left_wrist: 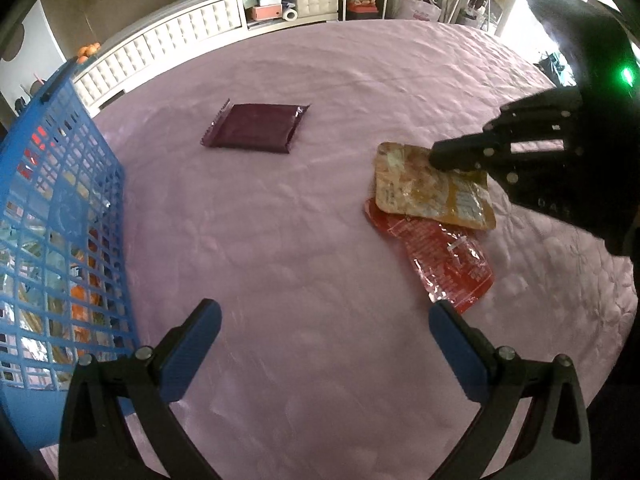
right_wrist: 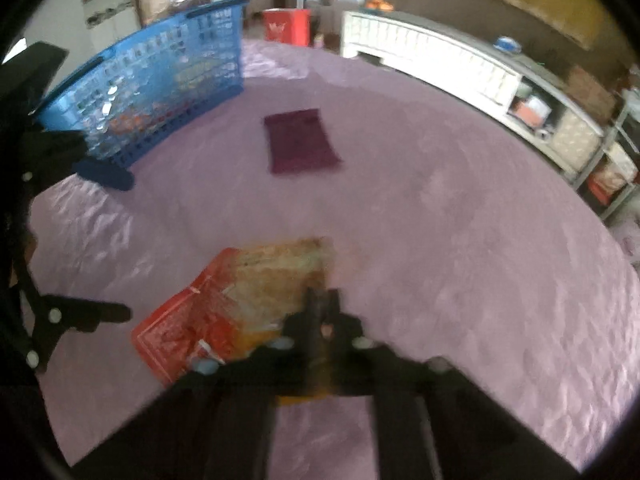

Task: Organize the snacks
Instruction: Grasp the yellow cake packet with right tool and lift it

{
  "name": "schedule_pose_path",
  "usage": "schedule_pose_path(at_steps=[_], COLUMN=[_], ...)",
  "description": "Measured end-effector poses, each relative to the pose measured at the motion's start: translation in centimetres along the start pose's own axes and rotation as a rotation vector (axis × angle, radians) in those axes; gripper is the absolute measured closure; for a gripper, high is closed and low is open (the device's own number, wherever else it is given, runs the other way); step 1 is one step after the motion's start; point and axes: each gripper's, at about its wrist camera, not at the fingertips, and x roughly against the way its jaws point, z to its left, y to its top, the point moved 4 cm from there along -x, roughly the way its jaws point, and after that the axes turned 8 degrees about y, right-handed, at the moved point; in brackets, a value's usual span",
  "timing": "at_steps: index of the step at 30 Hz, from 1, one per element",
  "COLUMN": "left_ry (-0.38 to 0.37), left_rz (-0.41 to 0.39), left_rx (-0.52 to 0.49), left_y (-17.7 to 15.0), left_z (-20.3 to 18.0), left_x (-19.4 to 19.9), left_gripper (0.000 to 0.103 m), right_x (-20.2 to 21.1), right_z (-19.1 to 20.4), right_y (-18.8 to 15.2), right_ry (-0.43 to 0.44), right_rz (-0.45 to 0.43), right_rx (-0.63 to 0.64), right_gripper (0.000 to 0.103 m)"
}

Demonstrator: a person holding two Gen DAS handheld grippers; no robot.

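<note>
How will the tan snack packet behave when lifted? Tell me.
The tan snack packet looks like thin crinkled film, so probably floppy and light. The right gripper pinches one edge; it may droop. It overlaps the red packet, which might drag along.

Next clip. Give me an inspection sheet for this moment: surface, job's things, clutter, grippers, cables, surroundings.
Surface: pink quilted cloth, wrinkled.
Job's things: blue basket at the left edge, already holding packets; maroon packet lying flat alone; yellow packet overlapping the red packet.
Clutter: nothing seen on the cloth beyond the snacks.
Grippers: left gripper open, above bare cloth, holding nothing; right gripper shut on the yellow packet's edge. The right wrist view is blurred.
Cables: nothing seen.
Surroundings: white tufted cabinet with shelves of boxes behind the cloth; red bin past the basket.
</note>
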Motion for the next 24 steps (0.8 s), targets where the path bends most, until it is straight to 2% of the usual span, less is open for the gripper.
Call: schedule_pose_path(at_steps=[6,14,21,24], left_ry=[-0.006,-0.052,-0.1,-0.071], left_rz=[-0.006,0.004,0.063,0.096], left_rx=[0.028,0.064,0.126,0.128], left_y=[0.0,0.7,2.5,3.2], left_z=[0.3,-1.2,-3.0,-4.0], left_x=[1.0,2.0,0.9,-0.4], left_gripper=[0.0,0.0,0.0,0.0], right_x=[1.3,6.2,7.9,8.0], right_z=[0.5,0.8,-0.7,-1.7], right_y=[-0.7,-1.3,-2.4,-2.8], right_ry=[-0.007,-0.116,-0.166,-0.175], right_rz=[-0.051,-0.18,-0.234,-0.239], right_rx=[-0.088,-0.221,-0.301,-0.337], right_gripper=[0.1,0.1,0.1,0.1])
